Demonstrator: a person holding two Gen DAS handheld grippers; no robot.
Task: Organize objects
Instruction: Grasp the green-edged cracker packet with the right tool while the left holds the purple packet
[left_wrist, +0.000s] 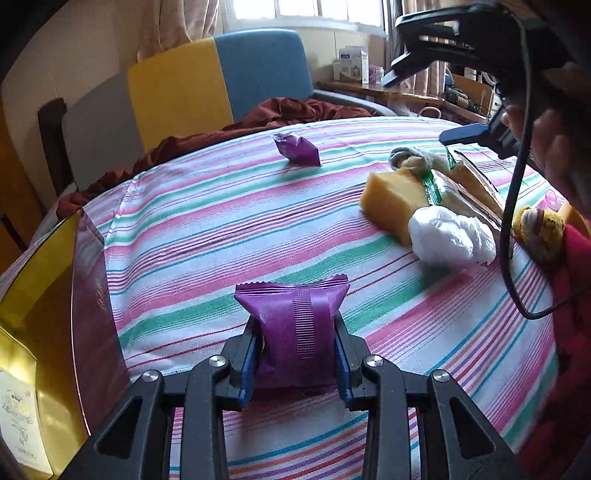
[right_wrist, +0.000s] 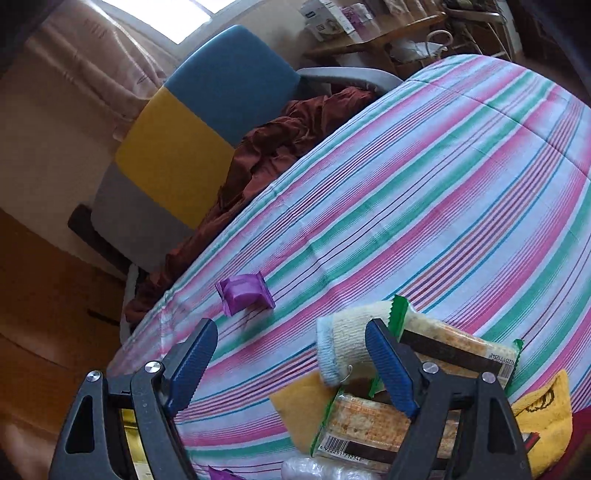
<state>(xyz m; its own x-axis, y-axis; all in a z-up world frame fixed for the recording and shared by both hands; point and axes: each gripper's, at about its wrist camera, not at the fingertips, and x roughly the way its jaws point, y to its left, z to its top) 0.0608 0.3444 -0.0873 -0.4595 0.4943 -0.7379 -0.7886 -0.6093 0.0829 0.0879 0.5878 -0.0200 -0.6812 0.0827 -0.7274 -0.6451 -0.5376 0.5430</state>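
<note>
My left gripper (left_wrist: 298, 354) has its blue pads clamped on the sides of a purple snack packet (left_wrist: 295, 332), which stands on end between them, its long axis running toward 12 o'clock, crimped edge on top. Only the left wrist view shows this grip; the right wrist view catches just a purple scrap at its bottom edge. A second purple packet (left_wrist: 296, 150) lies on the striped tablecloth (left_wrist: 221, 229) at 12 o'clock from the held one, well apart; in the right view it (right_wrist: 245, 293) sits near 11 o'clock of my right gripper (right_wrist: 295, 365), lying crosswise. That gripper's jaws stand wide apart with nothing between them, over a rolled sock (right_wrist: 351, 338) and cracker packs (right_wrist: 454, 349). A gold box (left_wrist: 40, 332) sits at 9 o'clock in the left view
</note>
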